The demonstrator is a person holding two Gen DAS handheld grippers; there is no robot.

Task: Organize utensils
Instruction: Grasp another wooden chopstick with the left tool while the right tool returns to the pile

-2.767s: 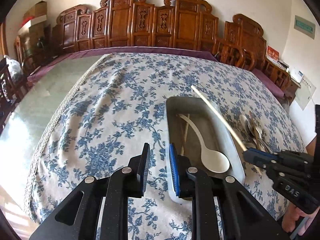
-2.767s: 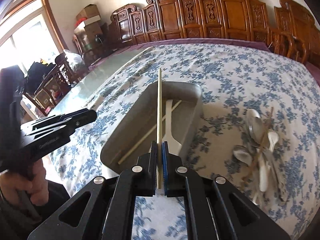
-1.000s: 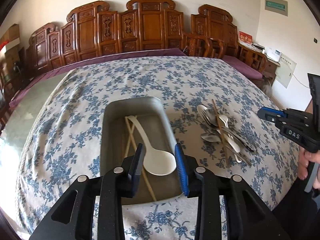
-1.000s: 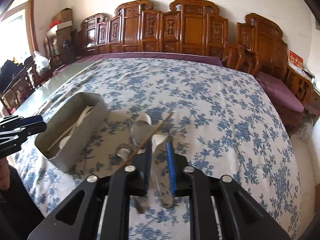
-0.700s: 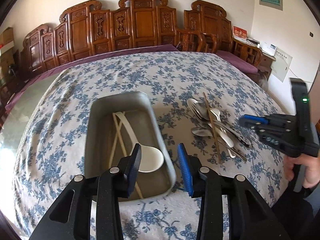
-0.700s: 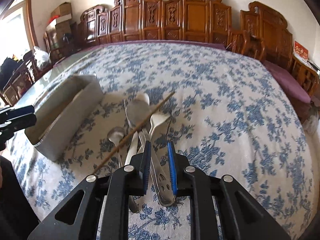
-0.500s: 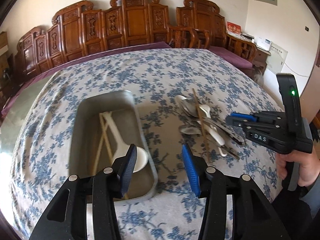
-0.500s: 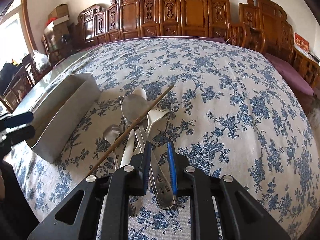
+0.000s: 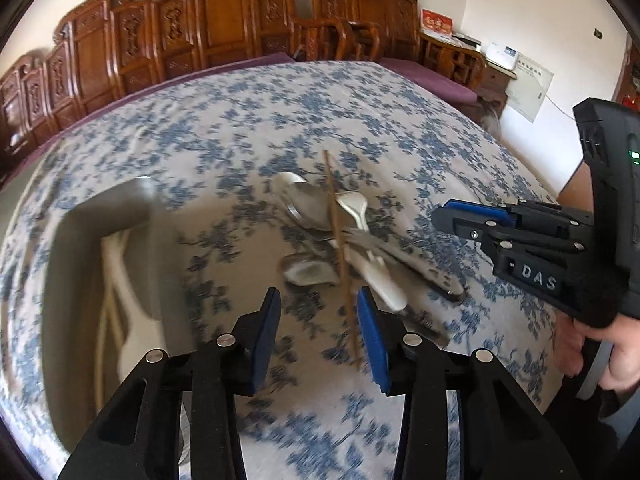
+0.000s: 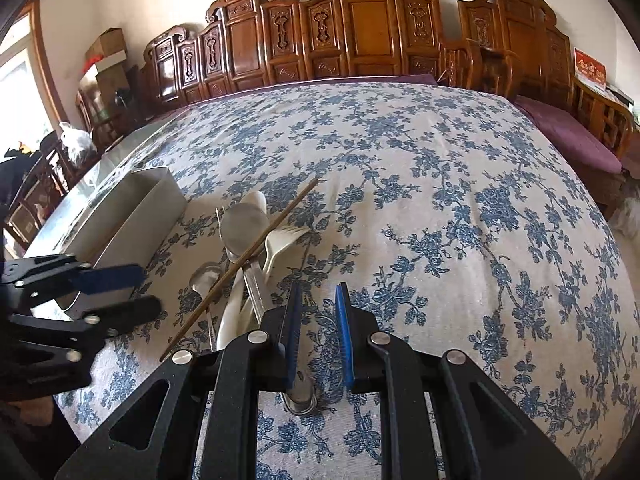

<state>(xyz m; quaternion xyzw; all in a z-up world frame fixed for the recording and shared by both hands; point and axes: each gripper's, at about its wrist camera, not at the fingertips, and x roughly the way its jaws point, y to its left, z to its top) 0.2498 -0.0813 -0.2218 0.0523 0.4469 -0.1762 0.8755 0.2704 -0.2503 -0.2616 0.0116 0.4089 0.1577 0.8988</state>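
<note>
A pile of utensils lies on the blue-flowered tablecloth: metal spoons (image 9: 310, 206), a white plastic fork (image 10: 280, 240) and a brown chopstick (image 9: 340, 248) laid across them. A grey metal tray (image 9: 68, 240) at the left holds a white ladle (image 9: 132, 312) and pale chopsticks. My left gripper (image 9: 318, 322) is open and empty, just before the pile, its right finger beside the chopstick's near end. My right gripper (image 10: 318, 320) is open and empty, just right of the pile, over a metal handle's end (image 10: 298, 396).
The tray also shows in the right wrist view (image 10: 132, 216), left of the pile. The right gripper's body (image 9: 532, 248) shows at the right of the left wrist view. Carved wooden chairs (image 10: 360, 28) line the table's far edge. Cloth stretches beyond the pile.
The right gripper let its chopstick go into the tray and moved right to the pile, now open. The left gripper swung right from the tray toward the pile and opened wider.
</note>
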